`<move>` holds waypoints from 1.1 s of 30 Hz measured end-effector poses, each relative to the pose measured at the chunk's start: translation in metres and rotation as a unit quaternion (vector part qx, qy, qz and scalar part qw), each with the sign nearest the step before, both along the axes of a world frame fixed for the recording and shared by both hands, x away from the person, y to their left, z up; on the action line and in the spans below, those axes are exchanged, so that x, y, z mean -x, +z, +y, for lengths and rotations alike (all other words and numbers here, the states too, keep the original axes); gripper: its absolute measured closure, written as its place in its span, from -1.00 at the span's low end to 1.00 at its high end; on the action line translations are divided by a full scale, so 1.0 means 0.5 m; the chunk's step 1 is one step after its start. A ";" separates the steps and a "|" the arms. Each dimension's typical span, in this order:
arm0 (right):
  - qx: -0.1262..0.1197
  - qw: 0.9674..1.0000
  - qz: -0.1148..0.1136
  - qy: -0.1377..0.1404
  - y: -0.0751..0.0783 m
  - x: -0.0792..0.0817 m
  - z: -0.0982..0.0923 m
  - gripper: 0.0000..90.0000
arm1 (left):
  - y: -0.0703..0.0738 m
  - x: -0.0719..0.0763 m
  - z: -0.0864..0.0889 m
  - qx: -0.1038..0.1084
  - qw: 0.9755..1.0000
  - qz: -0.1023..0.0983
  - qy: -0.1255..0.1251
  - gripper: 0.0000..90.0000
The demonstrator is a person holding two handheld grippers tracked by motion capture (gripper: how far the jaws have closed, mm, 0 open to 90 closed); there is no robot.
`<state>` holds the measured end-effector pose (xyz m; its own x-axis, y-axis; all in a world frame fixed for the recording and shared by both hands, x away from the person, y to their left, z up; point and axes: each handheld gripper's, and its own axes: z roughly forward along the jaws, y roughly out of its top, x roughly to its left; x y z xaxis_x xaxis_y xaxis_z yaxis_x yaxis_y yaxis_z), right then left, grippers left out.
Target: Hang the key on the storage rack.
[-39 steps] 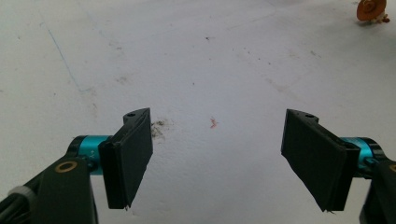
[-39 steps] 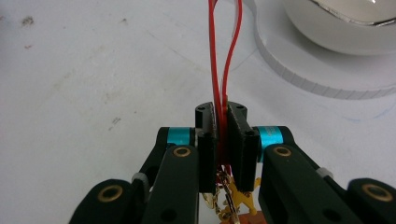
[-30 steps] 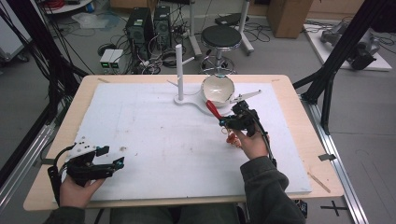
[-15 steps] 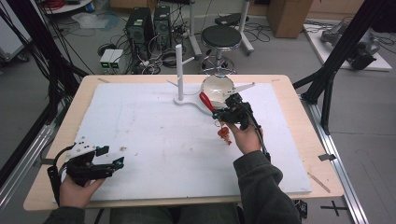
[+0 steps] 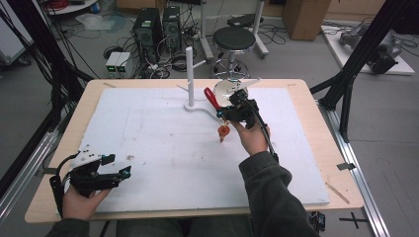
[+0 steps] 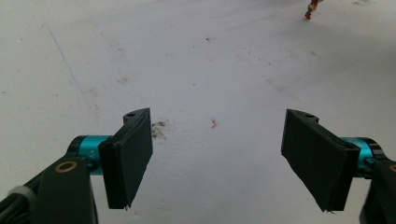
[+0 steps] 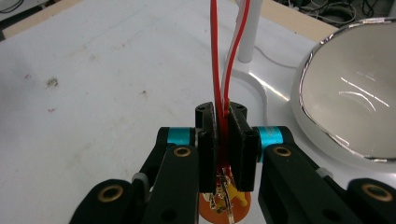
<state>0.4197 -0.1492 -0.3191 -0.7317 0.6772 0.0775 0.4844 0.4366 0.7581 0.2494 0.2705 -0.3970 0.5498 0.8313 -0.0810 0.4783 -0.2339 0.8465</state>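
Observation:
My right gripper is shut on a red loop strap that rises from its jaws toward the white stand's post. From the strap an orange charm hangs just over the white mat. In the right gripper view the strap runs up between the closed pads, and the charm dangles below them. My left gripper rests at the mat's front left, open and holding nothing. Its view shows the jaws wide apart over bare mat, with the charm far off.
A shiny round bowl sits just right of the stand's base, close behind my right gripper, and looms at the right of the right gripper view. The white mat covers most of the wooden table.
My right gripper has carried the red strap and charm left and away from the person, closer to the stand. The left gripper has stayed put.

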 end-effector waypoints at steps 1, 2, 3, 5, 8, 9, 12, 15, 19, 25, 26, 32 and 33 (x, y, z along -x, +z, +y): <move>-0.003 1.000 0.000 0.000 0.002 -0.003 0.005 0.85 | 0.000 0.000 0.000 0.000 1.000 0.000 0.000 -0.44; -0.003 1.000 0.000 0.000 0.002 -0.003 0.005 0.85 | 0.000 0.000 0.000 0.000 1.000 0.000 0.000 -0.44; -0.003 1.000 0.001 0.001 0.002 -0.005 0.007 0.85 | 0.000 0.000 0.000 0.002 1.000 0.000 0.001 -0.44; 0.003 1.000 0.002 0.002 0.002 -0.010 0.017 0.85 | 0.000 0.000 0.000 0.002 1.000 0.000 0.001 -0.44; 0.003 1.000 0.001 0.004 0.005 -0.015 0.025 0.85 | 0.000 0.000 0.000 0.001 1.000 -0.001 0.000 -0.44; 0.003 1.000 0.001 0.005 0.007 -0.016 0.029 0.85 | 0.000 -0.001 0.000 0.001 1.000 -0.001 -0.001 -0.44; 0.006 1.000 -0.005 0.007 0.017 -0.024 0.044 0.85 | 0.000 0.000 -0.001 0.003 1.000 0.000 0.000 -0.44; 0.007 1.000 -0.004 0.005 0.024 -0.034 0.058 0.85 | 0.000 -0.001 -0.001 0.005 1.000 -0.001 0.000 -0.44; 0.012 1.000 -0.004 0.007 0.033 -0.049 0.078 0.85 | 0.000 0.000 0.000 0.005 1.000 0.000 -0.001 -0.44; 0.017 1.000 0.002 0.006 0.036 -0.076 0.103 0.85 | 0.000 -0.001 0.000 0.005 1.000 -0.002 0.000 -0.44; 0.017 1.000 -0.001 0.005 0.035 -0.079 0.107 0.85 | 0.000 -0.001 0.000 0.005 1.000 -0.002 0.001 -0.44; 0.022 1.000 0.015 -0.001 0.024 -0.101 0.124 0.85 | 0.000 -0.002 0.000 0.005 1.000 -0.001 0.000 -0.44; 0.022 1.000 0.015 -0.002 0.021 -0.103 0.127 0.85 | -0.001 -0.003 0.000 0.006 1.000 -0.001 0.001 -0.44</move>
